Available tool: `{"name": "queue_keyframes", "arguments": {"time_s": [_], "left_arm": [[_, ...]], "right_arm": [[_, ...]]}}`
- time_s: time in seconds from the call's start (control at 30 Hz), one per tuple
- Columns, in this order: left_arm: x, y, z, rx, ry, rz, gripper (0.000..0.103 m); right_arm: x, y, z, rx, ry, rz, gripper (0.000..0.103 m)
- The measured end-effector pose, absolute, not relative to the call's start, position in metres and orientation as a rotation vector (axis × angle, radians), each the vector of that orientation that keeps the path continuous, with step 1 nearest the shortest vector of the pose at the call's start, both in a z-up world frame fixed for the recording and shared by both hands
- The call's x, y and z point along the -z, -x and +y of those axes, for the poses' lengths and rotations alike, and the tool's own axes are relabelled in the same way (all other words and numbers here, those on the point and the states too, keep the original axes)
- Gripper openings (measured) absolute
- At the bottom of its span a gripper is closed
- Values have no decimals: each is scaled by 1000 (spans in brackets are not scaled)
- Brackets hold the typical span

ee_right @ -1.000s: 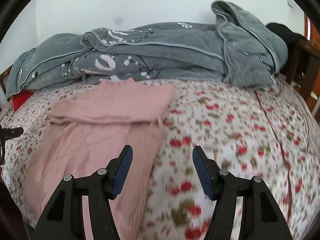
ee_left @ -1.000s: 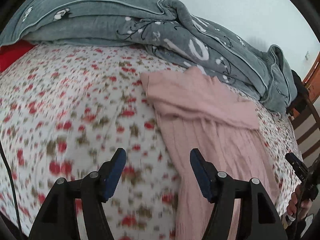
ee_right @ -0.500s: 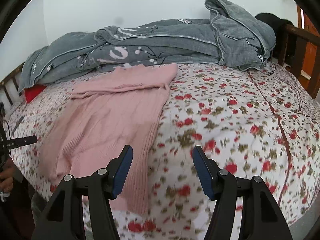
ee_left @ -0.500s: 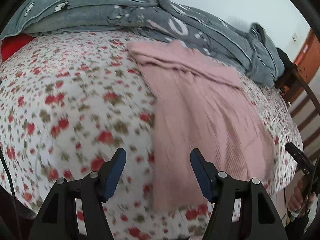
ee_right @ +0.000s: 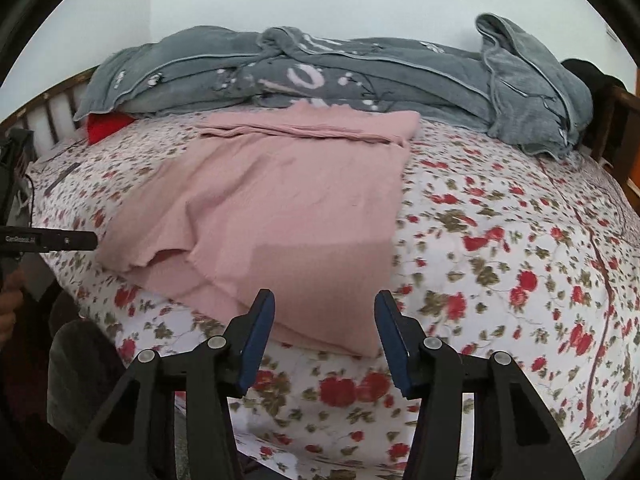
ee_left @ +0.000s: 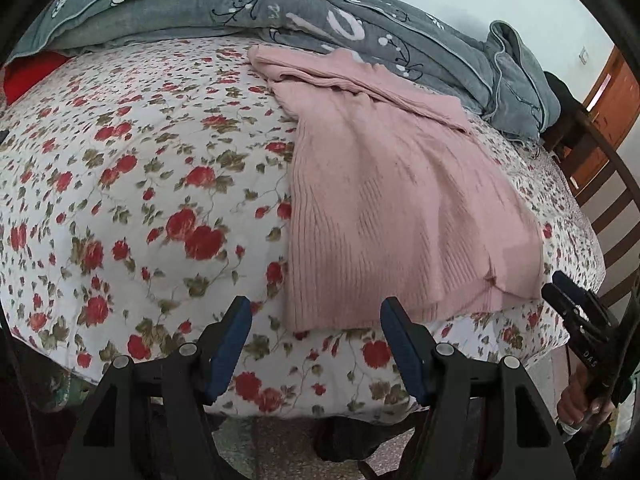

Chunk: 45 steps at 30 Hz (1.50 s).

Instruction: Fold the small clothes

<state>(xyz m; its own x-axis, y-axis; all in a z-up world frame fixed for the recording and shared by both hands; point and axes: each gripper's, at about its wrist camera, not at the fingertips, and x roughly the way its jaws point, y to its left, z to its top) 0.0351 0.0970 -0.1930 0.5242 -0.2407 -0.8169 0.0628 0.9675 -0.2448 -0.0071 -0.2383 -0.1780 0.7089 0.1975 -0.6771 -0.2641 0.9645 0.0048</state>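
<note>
Both grippers drawn back to the sweater's near hem, nothing held yet

You've pulled both hands back and down from the far part of the bed [ee_left: 132,184], so the pink knit sweater [ee_left: 384,200], seen a second ago only in part, now shows whole: it lies flat on the floral sheet, its top band folded over near the grey blanket [ee_left: 360,28], its hem at the bed's near edge. Your left gripper [ee_left: 316,344] stands wide and empty just short of the hem's left corner. Your right gripper [ee_right: 325,338] has its jaws closing, with the hem's right corner just ahead of the pads and not yet pinched. I'd judge you are set to grasp both corners for the next fold.
</note>
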Motion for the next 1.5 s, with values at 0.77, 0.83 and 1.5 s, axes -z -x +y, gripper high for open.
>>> {"name": "queue_keyframes", "arguments": {"time_s": [0.77,0.83,1.5], "left_arm": [[215,-39,19,277,-106,916,65],[217,-39,16,265,-128,901,65],[197,-29,89,228,68,856,8]], "right_arm": [[201,9,-218,-294,196,709,44],[205,7,-217,-300,203,718,44],[214,-5,-195,-231,312,713,28]]}}
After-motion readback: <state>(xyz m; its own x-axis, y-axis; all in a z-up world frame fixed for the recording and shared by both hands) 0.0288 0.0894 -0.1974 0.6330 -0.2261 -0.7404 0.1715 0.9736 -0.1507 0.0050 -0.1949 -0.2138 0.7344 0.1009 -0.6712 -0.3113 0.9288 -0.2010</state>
